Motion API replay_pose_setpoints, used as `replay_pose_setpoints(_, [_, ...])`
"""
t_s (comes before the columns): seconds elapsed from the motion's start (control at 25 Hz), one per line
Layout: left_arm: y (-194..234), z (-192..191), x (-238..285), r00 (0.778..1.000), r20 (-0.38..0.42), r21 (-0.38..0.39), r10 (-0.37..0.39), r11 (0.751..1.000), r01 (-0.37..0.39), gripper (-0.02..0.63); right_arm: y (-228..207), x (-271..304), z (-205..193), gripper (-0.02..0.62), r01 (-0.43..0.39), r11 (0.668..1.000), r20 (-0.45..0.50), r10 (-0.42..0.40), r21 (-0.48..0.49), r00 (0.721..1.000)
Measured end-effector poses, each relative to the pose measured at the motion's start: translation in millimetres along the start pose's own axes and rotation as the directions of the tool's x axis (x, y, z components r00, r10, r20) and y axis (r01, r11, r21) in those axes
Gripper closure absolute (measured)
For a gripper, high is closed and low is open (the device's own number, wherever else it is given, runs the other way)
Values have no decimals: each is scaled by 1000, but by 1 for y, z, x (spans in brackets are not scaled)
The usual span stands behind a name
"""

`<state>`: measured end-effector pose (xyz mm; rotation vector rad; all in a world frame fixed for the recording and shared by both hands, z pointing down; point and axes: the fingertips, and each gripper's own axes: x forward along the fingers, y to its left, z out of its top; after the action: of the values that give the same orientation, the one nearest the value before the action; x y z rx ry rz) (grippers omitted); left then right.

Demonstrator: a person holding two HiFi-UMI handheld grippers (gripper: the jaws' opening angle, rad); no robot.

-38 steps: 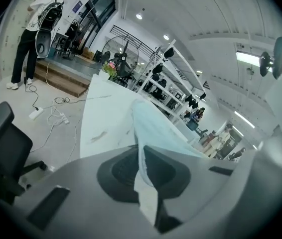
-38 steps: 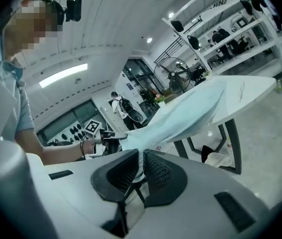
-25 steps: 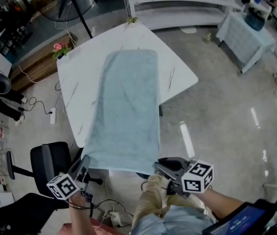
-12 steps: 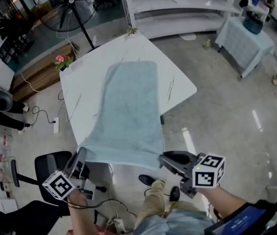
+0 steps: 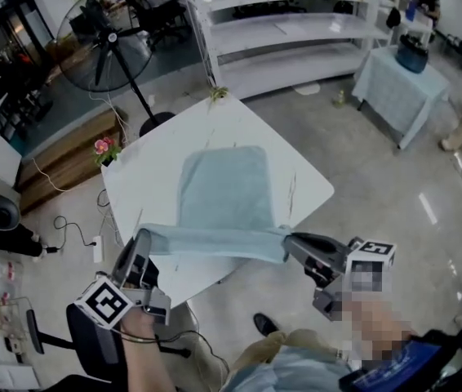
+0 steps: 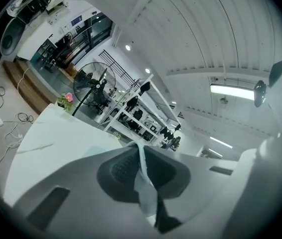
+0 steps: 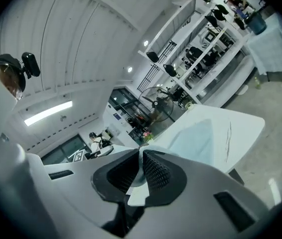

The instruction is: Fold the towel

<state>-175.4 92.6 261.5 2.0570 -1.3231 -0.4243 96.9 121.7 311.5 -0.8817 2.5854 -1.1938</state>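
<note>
Pale blue towel (image 5: 224, 198), far part flat on white table, near edge lifted and stretched taut

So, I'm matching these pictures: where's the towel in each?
Head view: towel at centre on the white table, near edge raised.
Left gripper view: towel pinched between the jaws, bottom centre.
Right gripper view: towel right of centre, corner between the jaws.
Shared landmark: standing fan.

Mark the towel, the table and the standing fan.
towel (image 5: 227, 190): head view, on its flat far part.
table (image 5: 145, 182): head view, on the bare top at its left side.
standing fan (image 5: 104, 43): head view, on the middle of its round cage.
</note>
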Motion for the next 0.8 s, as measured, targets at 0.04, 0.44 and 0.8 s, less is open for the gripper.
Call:
replay_pose_setpoints(0.04, [2,4,11,1000,2,-5,0,1000,0,584,-4,4,9,555,7,1000,16,-7,-1,1000])
replay_pose_setpoints(0.44, [35,21,83,995,-34,60,90,994,-88,584,-42,44,75,554,55,998,117,-59,31,991])
replay_pose_setpoints(0.8, [105,-1,158,974,-136,-1,183,983,-185,584,-121,100,92,554,100,985,34,-106,140,994])
